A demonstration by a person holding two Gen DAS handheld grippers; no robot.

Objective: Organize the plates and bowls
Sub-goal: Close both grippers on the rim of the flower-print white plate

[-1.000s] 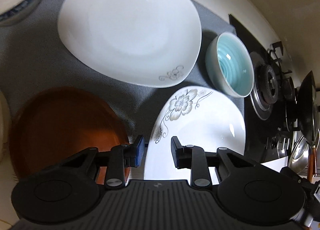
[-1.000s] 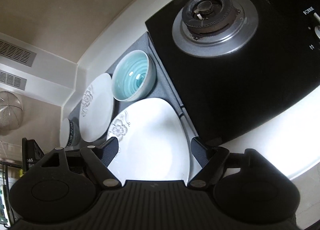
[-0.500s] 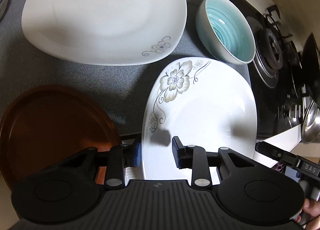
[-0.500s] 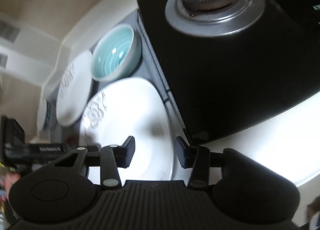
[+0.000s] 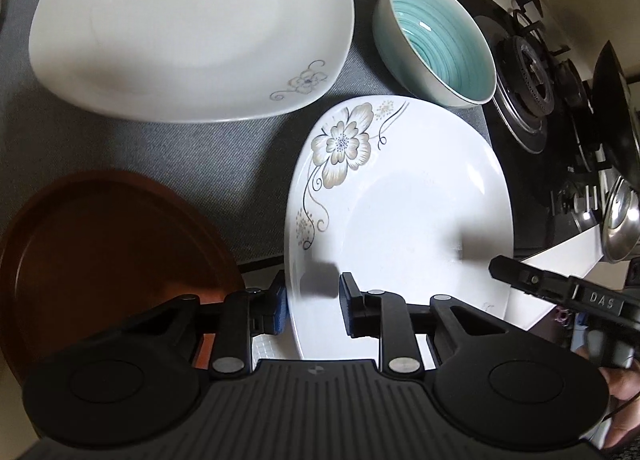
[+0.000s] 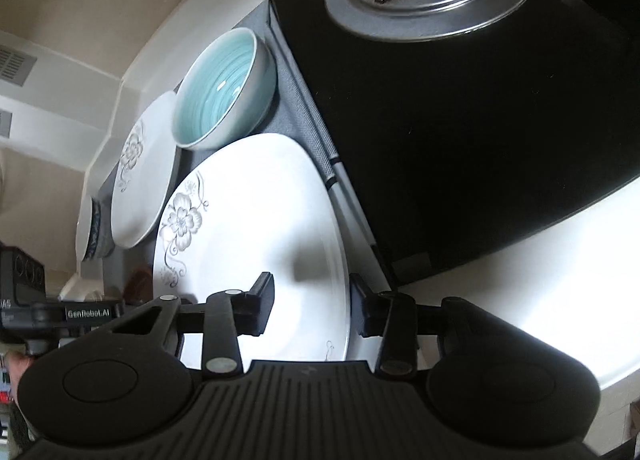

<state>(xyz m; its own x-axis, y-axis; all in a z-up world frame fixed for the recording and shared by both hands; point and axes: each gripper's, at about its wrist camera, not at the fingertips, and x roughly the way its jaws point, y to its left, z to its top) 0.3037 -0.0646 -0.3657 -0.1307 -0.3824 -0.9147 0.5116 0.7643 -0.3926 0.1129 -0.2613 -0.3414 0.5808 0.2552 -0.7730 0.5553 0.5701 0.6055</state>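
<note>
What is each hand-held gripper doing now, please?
Left hand-held gripper: around the near plate rim, grip cannot be told.
Right hand-held gripper: open, jaws just closing around that plate's other rim.

Both cameras sit just behind their own tongs and look steeply down along the fingers, close to the counter. The left view faces over the flowered plate point(image 5: 400, 212) from its left rim, with the stove point(image 5: 528, 72) beyond to the right. The right view faces the same plate point(image 6: 256, 228) from its right rim. Both share the teal bowl point(image 5: 436, 56) point(image 6: 224, 88), the larger plate point(image 5: 192, 28) point(image 6: 144, 168) and, probably, one burner.
</note>
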